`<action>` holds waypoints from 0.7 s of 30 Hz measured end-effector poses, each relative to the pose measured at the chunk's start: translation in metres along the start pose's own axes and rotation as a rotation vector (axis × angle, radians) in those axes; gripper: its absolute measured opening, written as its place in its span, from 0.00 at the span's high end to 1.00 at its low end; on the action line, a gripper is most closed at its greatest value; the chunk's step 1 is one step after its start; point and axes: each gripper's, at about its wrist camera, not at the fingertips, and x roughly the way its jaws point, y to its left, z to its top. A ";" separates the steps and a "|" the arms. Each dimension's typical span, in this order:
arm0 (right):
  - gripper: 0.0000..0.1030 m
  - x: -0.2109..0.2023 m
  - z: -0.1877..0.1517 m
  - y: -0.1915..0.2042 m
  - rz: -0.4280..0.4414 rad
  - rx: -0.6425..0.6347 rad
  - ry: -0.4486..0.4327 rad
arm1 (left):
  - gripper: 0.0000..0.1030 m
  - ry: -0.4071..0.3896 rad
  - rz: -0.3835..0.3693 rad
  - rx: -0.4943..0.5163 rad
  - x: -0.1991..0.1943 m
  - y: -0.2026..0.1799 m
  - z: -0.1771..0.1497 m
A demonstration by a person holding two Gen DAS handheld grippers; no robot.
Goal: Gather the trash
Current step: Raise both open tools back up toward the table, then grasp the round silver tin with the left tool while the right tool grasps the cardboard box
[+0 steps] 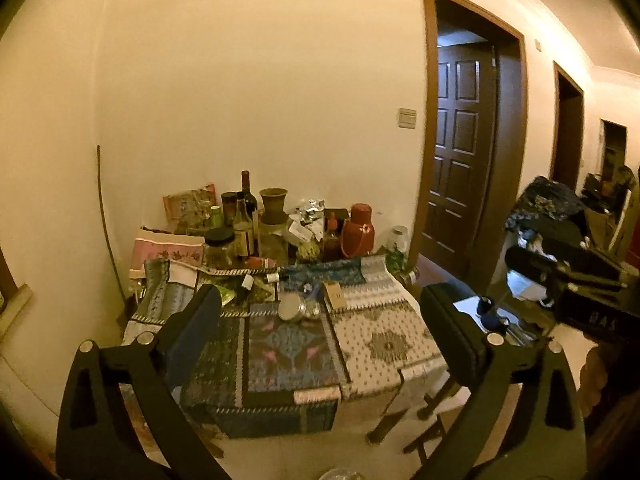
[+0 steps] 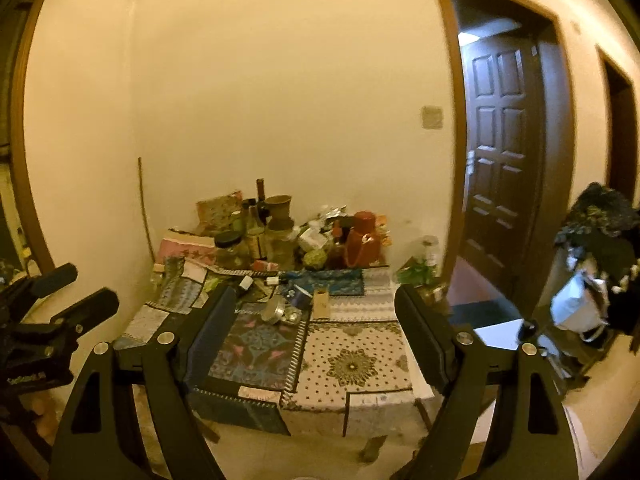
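Left wrist alone shows right claw [image 1: 520,264].

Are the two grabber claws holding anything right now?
No. The left gripper and the right gripper are both wide open and empty, pointing at the cluttered table from a distance.

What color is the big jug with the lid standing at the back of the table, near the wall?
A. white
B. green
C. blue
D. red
D. The jug at the back of the patterned table is red all over, lid included, as the right wrist view also shows.
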 end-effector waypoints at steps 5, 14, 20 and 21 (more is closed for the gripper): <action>0.23 0.037 0.017 -0.029 0.036 -0.047 0.055 | 0.02 0.060 0.048 -0.059 0.054 -0.012 0.020; 0.23 0.089 0.023 -0.054 0.083 -0.135 0.147 | 0.01 0.154 0.131 -0.154 0.134 -0.008 0.025; 0.08 0.129 0.016 -0.051 0.126 -0.146 0.226 | 0.01 0.236 0.191 -0.174 0.189 0.016 0.010; 0.07 0.136 0.014 -0.049 0.126 -0.145 0.238 | 0.01 0.244 0.201 -0.171 0.196 0.020 0.008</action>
